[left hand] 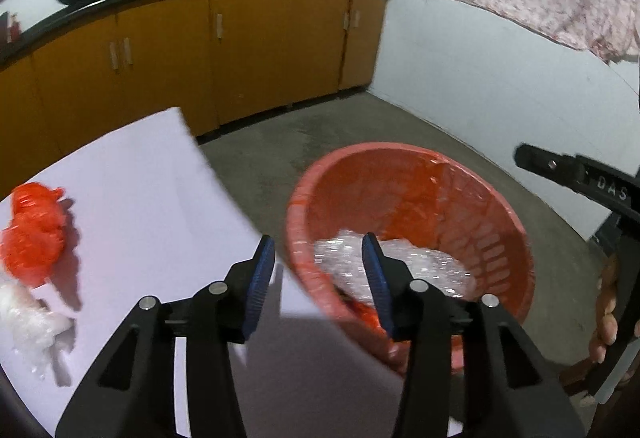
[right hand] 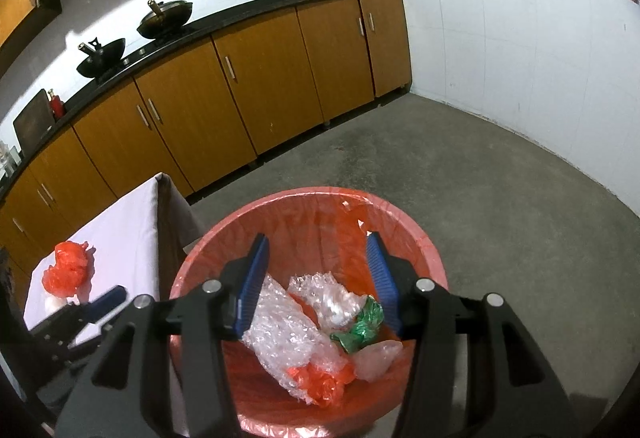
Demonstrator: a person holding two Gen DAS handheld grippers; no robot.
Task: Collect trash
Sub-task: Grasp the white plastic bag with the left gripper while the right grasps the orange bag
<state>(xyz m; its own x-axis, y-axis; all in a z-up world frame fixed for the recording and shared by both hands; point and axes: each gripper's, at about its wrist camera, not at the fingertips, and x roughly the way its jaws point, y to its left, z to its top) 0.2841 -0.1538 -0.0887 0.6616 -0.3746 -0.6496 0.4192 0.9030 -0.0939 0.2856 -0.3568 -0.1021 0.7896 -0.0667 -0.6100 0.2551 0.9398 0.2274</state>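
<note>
Right claw (right hand: pixel 318 274): spread wide, nothing between the blue pads, held directly over the red bin (right hand: pixel 424 254). Judged to be at the release end of one collecting cycle.

Red bin: lined with a red bag, standing on the concrete floor just right of the tabletop (left hand: pixel 160 198). Contents seen: bubble wrap (right hand: pixel 280 342), a green wrapper (right hand: pixel 360 326), a red plastic scrap (right hand: pixel 320 378), and a pale clear piece at the near right, possibly a small bag.

Left claw (left hand: pixel 318 266): likewise spread and empty, poised over the tabletop's right edge with its right pad across the bin's rim.

Trash outstanding: a crumpled red plastic bag (left hand: pixel 32 230) at the far left of the tabletop, and a white crumpled plastic wad (left hand: pixel 28 322) touching it on the near side.

Step in hand: return for the next item. The next move is judged to call for the left claw being carried leftward across the tabletop, lowered over the red bag, and pressed onto its bulk, since loose film may slip.
</note>
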